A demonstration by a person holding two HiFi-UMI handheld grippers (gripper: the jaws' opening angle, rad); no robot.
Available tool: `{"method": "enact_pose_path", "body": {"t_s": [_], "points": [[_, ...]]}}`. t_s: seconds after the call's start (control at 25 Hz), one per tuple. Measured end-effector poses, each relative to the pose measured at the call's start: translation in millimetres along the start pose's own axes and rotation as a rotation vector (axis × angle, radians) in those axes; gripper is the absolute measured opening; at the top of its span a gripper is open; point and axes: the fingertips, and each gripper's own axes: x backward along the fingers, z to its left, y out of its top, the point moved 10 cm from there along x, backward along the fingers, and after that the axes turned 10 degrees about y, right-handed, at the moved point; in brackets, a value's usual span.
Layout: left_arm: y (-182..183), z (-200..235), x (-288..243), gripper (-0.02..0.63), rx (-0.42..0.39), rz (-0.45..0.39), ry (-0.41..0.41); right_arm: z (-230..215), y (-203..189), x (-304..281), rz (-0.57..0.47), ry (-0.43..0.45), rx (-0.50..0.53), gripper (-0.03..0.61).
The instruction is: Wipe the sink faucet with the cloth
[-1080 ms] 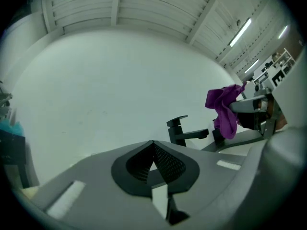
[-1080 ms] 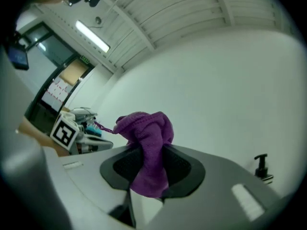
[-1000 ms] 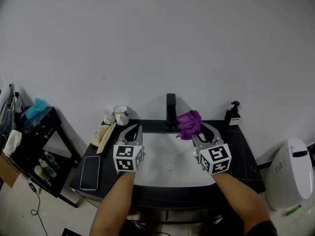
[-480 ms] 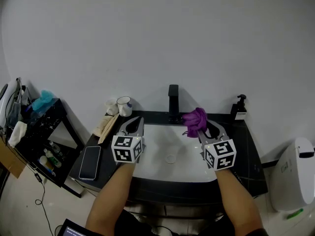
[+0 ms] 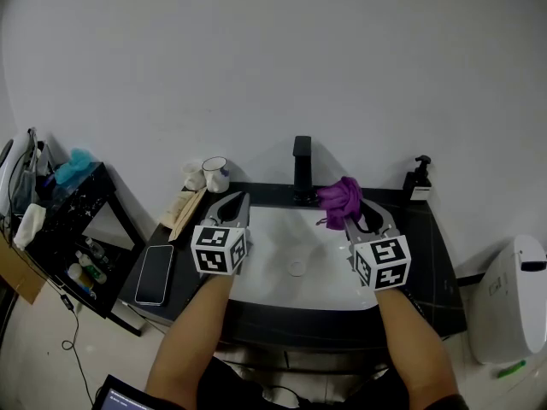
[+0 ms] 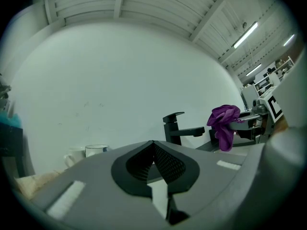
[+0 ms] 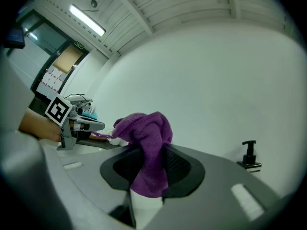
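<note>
A black faucet (image 5: 302,171) stands at the back of the white sink (image 5: 282,289); it also shows in the left gripper view (image 6: 178,129). My right gripper (image 5: 357,207) is shut on a bunched purple cloth (image 5: 340,199), held just right of the faucet and a little in front of it. The cloth (image 7: 147,147) fills the gap between its jaws and bulges above them. My left gripper (image 5: 232,205) hovers over the sink's left side, shut with nothing in it (image 6: 153,152). From there the cloth (image 6: 223,123) hangs to the right of the spout.
Two white mugs (image 5: 208,175) and a beige folded item (image 5: 181,211) sit left of the sink. A phone (image 5: 149,274) lies on the dark counter (image 5: 427,254). A soap pump (image 5: 419,178) stands back right. A black shelf (image 5: 64,229) is at left, a white bin (image 5: 513,301) at right.
Both grippers and the cloth have shifted slightly within the view as the head camera moved; the cloth stays held close to the faucet's right side.
</note>
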Motion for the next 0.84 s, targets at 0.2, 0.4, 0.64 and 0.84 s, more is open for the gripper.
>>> {"method": "enact_pose_path", "body": {"t_s": [0.2,0.4,0.64,0.84], "points": [[-0.1,-1.2,1.2,0.017,-0.006,0.001,-0.004,-0.2,-0.5,0.6,0.012,-0.016,0.009,0.123],[-0.2,-0.2,0.7,0.017,-0.012,0.004,-0.004,-0.5,-1.5,-0.5,0.021,-0.020,0.007,0.123],[-0.1,0.1,0.7,0.017,-0.010,0.006,0.001,1.1,-0.8,-1.0,0.018,-0.008,0.016,0.123],[-0.6,-0.7,-0.3,0.017,-0.010,0.006,0.001,1.8,-0.1,-1.6,-0.003,0.003,0.024,0.123]]}}
